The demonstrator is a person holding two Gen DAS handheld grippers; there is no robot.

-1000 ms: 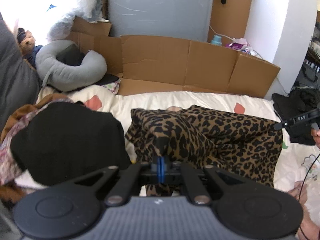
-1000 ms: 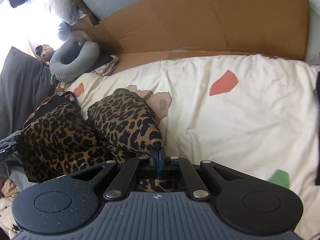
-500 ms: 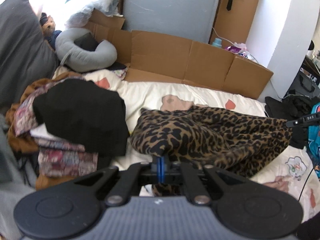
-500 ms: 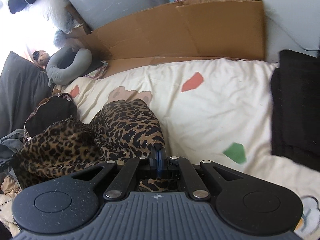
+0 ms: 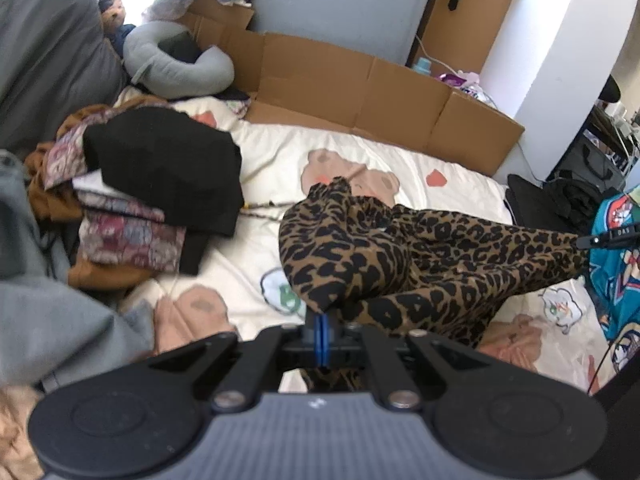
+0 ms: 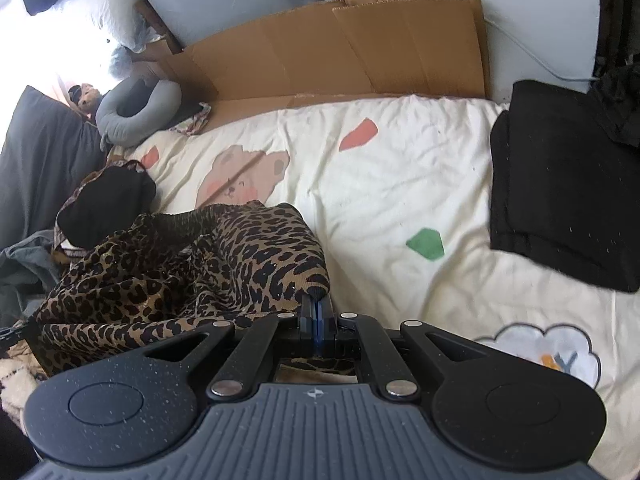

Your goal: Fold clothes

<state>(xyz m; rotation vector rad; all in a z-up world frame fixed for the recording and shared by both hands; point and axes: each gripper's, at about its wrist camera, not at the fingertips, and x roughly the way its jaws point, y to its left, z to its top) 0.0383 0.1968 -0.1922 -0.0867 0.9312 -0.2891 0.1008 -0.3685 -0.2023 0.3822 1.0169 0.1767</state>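
**Leopard-print garment stretched between two clamped grippers**

Leopard-print fabric is hanging in the air over the bed: the left gripper point(image 5: 322, 322) is pinching one end of the leopard-print garment point(image 5: 400, 256) with its fingers closed tight on a bunched corner, and the right gripper point(image 6: 316, 308) is clamping the other end the same way. Between them the cloth is sagging and twisting above the cream bedspread point(image 6: 400, 184), with a loose part trailing down toward the near edge of the bed.

Judging by this, the step in hand is spreading the garment so that it can be laid flat for a fold. To do it well, both grips should be kept firm, since each holds only a small bunch of thin cloth that could slip. The two ends should be drawn apart evenly until the twist in the middle is opening out, then lowered together onto the bare middle of the bedspread, between the pile of clothes point(image 5: 152, 196) at the left edge and the black folded garment point(image 6: 560, 184) at the right edge. Letting the hanging part touch down first and dragging it gently should be helping to smooth creases. The flattened cardboard point(image 5: 360, 92) along the far edge should be kept clear of the cloth.
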